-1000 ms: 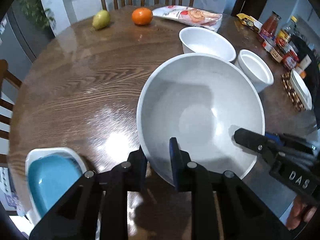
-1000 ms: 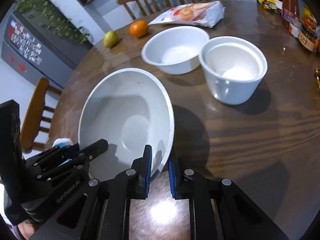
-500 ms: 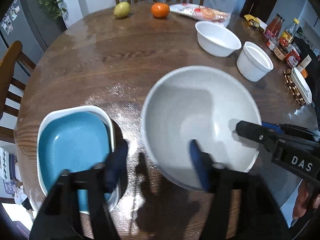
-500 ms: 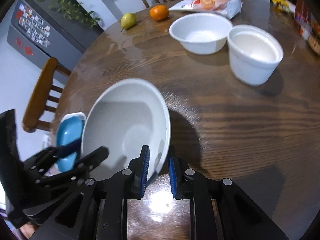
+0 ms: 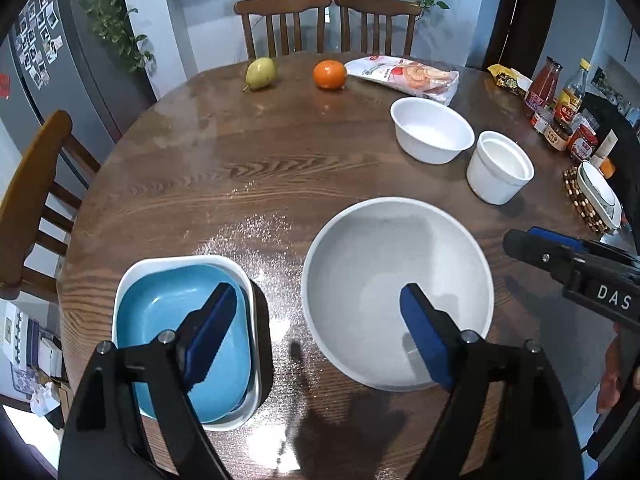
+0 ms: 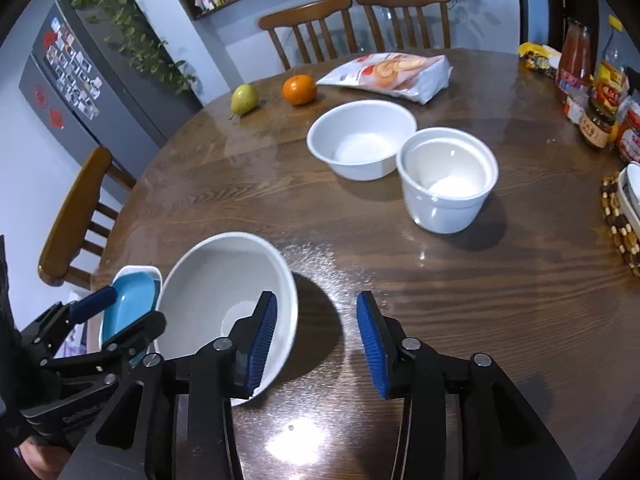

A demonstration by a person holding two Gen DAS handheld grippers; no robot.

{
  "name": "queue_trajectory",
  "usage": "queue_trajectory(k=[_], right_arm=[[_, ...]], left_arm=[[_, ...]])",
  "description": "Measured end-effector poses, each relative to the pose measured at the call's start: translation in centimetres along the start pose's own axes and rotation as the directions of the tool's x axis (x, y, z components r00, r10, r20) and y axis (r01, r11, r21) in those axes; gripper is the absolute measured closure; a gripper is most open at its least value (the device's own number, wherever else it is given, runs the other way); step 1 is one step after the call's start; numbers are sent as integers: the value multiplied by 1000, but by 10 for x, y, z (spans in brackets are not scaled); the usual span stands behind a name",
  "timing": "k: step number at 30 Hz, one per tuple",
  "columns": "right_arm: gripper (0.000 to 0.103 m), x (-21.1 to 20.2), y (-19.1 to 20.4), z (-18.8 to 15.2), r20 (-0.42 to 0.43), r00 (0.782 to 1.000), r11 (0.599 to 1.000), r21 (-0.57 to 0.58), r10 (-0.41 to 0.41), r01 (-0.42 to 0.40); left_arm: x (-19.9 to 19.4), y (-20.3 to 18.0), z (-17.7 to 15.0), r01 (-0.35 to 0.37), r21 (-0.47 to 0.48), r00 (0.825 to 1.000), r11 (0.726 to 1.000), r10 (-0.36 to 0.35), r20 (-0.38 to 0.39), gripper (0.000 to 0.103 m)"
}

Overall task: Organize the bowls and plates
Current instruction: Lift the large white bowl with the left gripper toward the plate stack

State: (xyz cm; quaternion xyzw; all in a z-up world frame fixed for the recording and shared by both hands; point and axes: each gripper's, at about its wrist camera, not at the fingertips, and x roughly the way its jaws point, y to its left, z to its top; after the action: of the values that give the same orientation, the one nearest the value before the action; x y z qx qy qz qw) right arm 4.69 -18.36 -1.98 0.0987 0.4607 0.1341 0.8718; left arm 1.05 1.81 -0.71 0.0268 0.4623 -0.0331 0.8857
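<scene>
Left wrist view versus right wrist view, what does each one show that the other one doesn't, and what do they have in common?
Only the left wrist view shows the blue dish fully, nested in its white square dish, and a dark doorway.

Only the right wrist view looks right down into the tall white cup.

Both show the big white bowl resting free on the wooden table, the smaller white bowl, the pear, the orange, the snack bag, and both tongs, left and right, opening with nothing gripped.

The worktop (image 5: 280,168) is viewed steeply downward at close range from both wrists; the large white bowl (image 5: 396,280) is shared by both views.
</scene>
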Motion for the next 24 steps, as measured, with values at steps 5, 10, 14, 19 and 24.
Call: queue_trajectory(k=[5,10,14,19,24], right_arm=[[56,-5,-8,-2,15,1000,1000,15,-6,6],[56,-8,-19,-3,23,1000,999,48,-15,14],[56,-11,-28,-4,31,999,998,62,-17,15],[55,-16,-36,-4,44,999,997,75,-16,12],[55,-19,-47,-5,44,999,996,87,-20,16]], left_arm=[[-3,-7,0,-8,13,1000,1000,8,11,5],[-3,-16,-1,-24,40,1000,999,23,16,3],[-5,-23,0,-43,50,999,998,42,31,2],[-9,-33,0,-63,67,997,996,60,56,1],[-9,-42,-1,-61,79,997,995,57,54,1]])
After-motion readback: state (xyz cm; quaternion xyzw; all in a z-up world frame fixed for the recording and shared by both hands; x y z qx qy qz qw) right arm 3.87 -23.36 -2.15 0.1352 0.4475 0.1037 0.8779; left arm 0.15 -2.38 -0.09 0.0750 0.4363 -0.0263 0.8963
